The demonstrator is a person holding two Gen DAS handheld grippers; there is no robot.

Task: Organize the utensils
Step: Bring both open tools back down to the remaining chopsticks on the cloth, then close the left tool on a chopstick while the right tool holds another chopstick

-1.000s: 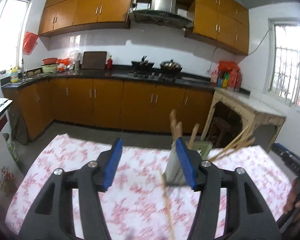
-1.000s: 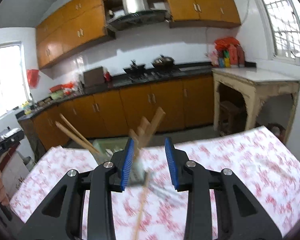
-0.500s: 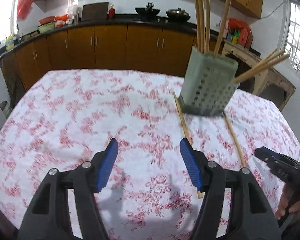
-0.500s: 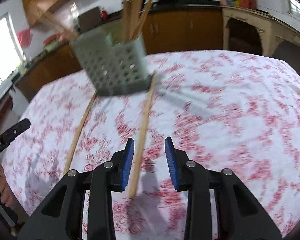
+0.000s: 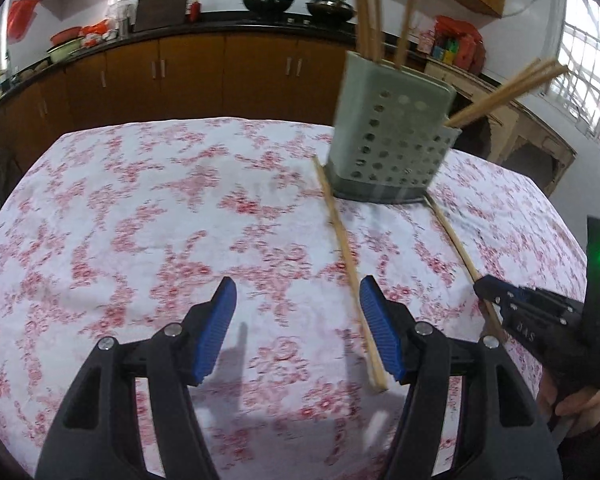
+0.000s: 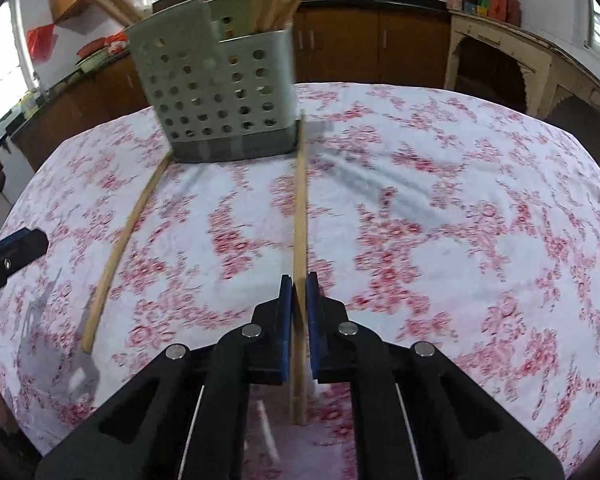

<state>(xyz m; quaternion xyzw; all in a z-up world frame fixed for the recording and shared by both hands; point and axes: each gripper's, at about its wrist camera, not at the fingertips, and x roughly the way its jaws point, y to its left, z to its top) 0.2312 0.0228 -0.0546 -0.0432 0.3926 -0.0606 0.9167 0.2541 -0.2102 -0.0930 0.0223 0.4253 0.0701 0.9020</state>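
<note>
A grey-green perforated utensil holder (image 5: 388, 140) (image 6: 216, 100) stands on the floral tablecloth with several wooden chopsticks in it. Two loose chopsticks lie on the cloth in front of it. My right gripper (image 6: 299, 292) is shut on one chopstick (image 6: 300, 216), which points toward the holder's base. The other chopstick (image 6: 124, 240) lies to its left; in the left wrist view it (image 5: 346, 248) lies just inside the right finger of my left gripper (image 5: 298, 308), which is open and empty above the cloth. The right gripper (image 5: 540, 320) shows at the right of that view.
The table's floral cloth (image 5: 140, 220) spreads to the left and front. Kitchen cabinets and a counter (image 5: 180, 60) run along the back wall. A worn wooden side table (image 6: 540, 64) stands at the right.
Both grippers have tilted down and dropped toward the table. The right gripper's jaws have closed around the chopstick in front of it. The left gripper stays open.
</note>
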